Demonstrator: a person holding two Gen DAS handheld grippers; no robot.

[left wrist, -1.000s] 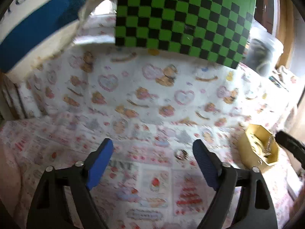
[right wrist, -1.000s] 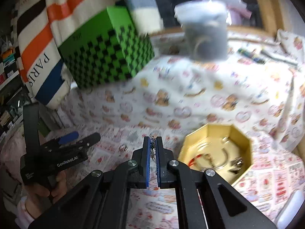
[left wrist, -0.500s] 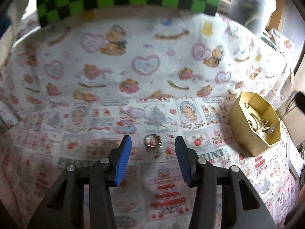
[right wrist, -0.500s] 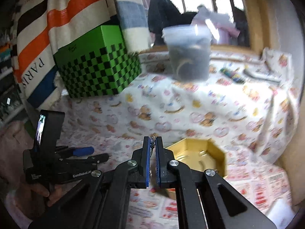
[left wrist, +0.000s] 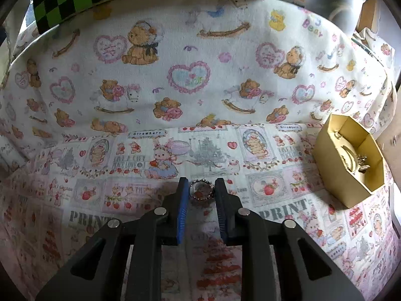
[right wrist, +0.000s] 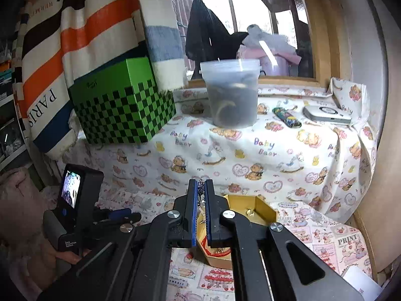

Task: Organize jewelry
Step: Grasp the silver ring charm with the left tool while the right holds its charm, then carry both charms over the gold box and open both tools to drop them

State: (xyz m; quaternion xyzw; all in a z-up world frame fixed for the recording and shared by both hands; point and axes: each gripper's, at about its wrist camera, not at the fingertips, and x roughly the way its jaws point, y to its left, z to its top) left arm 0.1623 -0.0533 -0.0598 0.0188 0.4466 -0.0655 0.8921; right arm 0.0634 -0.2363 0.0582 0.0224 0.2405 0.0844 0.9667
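Note:
In the left wrist view a small silver beaded ring (left wrist: 201, 190) lies on the printed cloth between my left gripper's (left wrist: 200, 188) blue pads, which stand close on both sides of it. The gold octagonal box (left wrist: 349, 160) with several jewelry pieces sits to the right. In the right wrist view my right gripper (right wrist: 200, 188) is shut on a thin sparkly silver chain (right wrist: 200, 185), held above the gold box (right wrist: 263, 209). The left gripper (right wrist: 117, 215) shows at lower left.
A green-and-black checkered box (right wrist: 122, 105) and a translucent plastic tub (right wrist: 231, 95) stand on the raised ledge behind. A white device (right wrist: 325, 115) and a small tube lie at the back right. A striped towel hangs at the left.
My left gripper has moved down onto the ring and its jaws have narrowed around it. My right gripper, still holding the chain, has moved over the gold box.

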